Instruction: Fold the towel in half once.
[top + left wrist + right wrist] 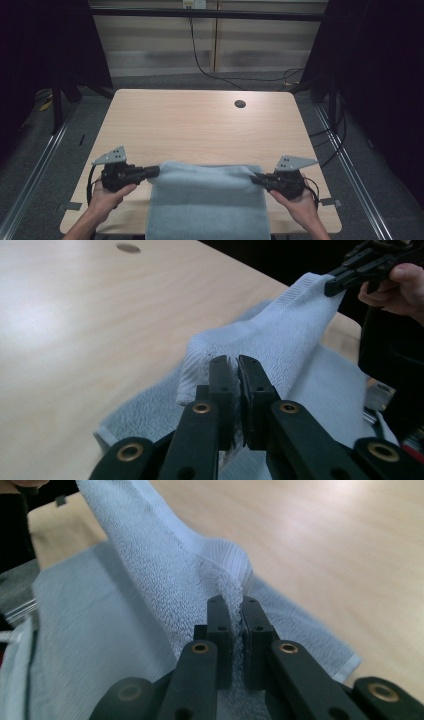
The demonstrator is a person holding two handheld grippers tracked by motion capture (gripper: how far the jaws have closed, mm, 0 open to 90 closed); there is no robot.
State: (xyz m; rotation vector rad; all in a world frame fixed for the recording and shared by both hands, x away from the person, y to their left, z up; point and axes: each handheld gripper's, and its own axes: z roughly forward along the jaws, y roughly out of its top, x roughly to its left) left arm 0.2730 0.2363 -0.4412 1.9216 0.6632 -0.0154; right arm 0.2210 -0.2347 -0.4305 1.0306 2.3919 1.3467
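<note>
Jaws of both the left gripper (154, 172) and right gripper (255, 178) are clamped on the far corners of the pale grey terry towel (207, 205), lifted over the light wooden table (195, 125). Judged progress: corners secured; folding or spreading remains.

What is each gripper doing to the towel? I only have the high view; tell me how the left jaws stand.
Observer: The left gripper has its jaws shut on a bunched fold of the towel, cloth pinched between them.
Operator: Now report the right one.
Observer: The right gripper is shut on the towel too, a ridge of cloth rising from its jaws.
Operator: Check the edge between them.
Observer: It hangs lifted off the table, sloping up toward the right gripper.
</note>
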